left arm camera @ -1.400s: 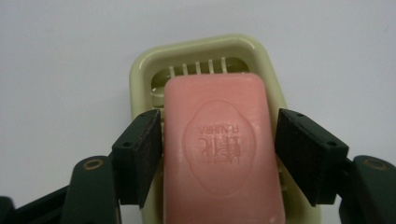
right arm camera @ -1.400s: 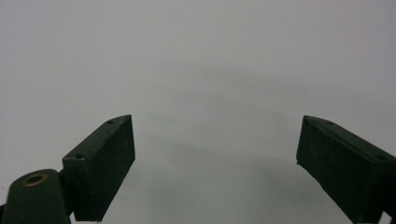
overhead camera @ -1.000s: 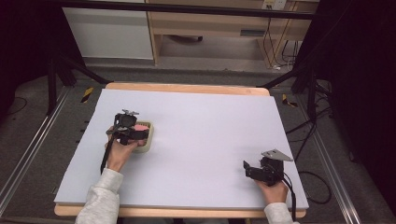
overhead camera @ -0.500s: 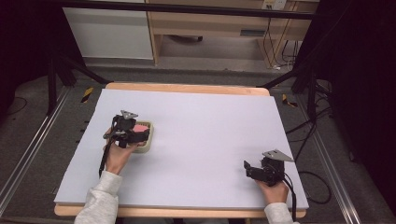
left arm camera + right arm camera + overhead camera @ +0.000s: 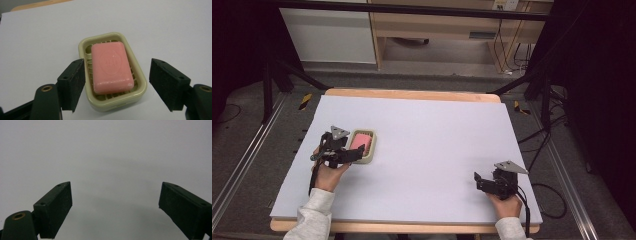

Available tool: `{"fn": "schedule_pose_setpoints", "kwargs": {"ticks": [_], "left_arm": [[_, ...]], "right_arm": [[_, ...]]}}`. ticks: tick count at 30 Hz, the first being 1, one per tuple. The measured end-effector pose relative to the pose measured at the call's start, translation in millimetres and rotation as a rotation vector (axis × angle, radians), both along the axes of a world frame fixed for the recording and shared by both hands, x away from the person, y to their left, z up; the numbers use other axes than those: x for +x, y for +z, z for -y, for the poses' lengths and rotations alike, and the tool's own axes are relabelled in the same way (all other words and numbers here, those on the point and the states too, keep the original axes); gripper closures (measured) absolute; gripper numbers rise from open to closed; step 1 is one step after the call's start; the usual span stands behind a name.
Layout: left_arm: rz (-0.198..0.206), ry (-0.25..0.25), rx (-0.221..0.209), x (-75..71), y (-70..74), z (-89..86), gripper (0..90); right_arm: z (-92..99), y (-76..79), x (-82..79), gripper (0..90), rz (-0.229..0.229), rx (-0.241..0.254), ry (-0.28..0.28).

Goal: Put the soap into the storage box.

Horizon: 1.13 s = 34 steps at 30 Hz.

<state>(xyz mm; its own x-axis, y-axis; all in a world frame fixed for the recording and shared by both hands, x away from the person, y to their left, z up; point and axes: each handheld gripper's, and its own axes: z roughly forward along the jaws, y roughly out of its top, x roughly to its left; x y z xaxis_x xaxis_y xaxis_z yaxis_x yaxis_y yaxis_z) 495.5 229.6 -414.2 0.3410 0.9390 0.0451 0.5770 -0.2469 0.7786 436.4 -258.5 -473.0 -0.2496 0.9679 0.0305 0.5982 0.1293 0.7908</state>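
A pink bar of soap point(image 5: 111, 67) lies flat in a pale green soap dish point(image 5: 113, 103) on the white table top point(image 5: 432, 145). My left gripper point(image 5: 117, 75) is open, one jaw on each side of the dish's near end, touching neither dish nor soap. From above, the left gripper point(image 5: 354, 152) sits just left of the dish point(image 5: 371, 147), with the soap point(image 5: 357, 142) showing. My right gripper point(image 5: 479, 181) rests near the front right of the table. It is open point(image 5: 115, 202) over bare white surface, with nothing between its jaws.
The white sheet covers a wooden table whose edge point(image 5: 412, 93) shows at the back. Black frame legs point(image 5: 287, 75) and cables point(image 5: 552, 190) stand around the table. A wooden cabinet point(image 5: 437, 30) stands behind.
My left gripper has drawn back a little toward the person, leaving more of the soap dish uncovered. The right gripper has not moved.
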Motion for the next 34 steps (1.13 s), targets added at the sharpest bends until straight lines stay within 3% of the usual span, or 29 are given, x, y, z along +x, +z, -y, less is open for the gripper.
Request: {"fn": "schedule_pose_setpoints", "kwargs": {"ticks": [8, 16, 23, 34], "left_arm": [[0.021, -0.020, 0.025, -19.0, -11.4, -6.8, 26.2], [0.005, -0.035, 0.042, -36.0, -23.3, -17.9, 22.8], [-0.002, -0.003, 0.018, -46.4, -32.5, -38.4, 17.1], [-0.012, 0.080, 0.025, -49.5, -43.7, -62.9, 11.1]], "right_arm": [[3.3, 0.4, -0.9, 11.8, 0.001, 0.005, -0.009], [9.8, 0.4, -1.7, 11.8, 0.002, 0.017, -0.028], [11.9, -0.1, -2.1, 11.8, 0.000, 0.012, -0.033], [13.8, -0.3, -2.6, 11.8, -0.001, 0.011, -0.040]]}}
